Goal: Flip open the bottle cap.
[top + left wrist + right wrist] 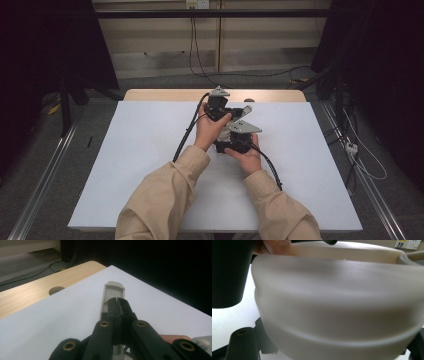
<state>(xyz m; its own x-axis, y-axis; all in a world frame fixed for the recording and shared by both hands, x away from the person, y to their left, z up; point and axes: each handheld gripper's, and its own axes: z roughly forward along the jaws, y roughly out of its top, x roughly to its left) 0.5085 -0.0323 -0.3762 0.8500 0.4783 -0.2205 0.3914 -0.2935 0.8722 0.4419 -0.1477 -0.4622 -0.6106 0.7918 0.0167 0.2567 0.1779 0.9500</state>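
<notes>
L gripper [119, 305] clamped on 1 grey strip [114, 291], R gripper [239, 134] state unclear, 1 pale bowl [337, 312] close up

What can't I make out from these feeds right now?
- High view: what the grippers hold, hidden by the left hand and right hand.
- Left gripper view: the grey strip's lower end, behind the closed fingers.
- Right gripper view: the white rounded object, blurred, cut off by the edges.

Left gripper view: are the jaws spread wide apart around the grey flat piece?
No. The left gripper has its jaws pinched together on the grey flat piece above the white sheet.
</notes>
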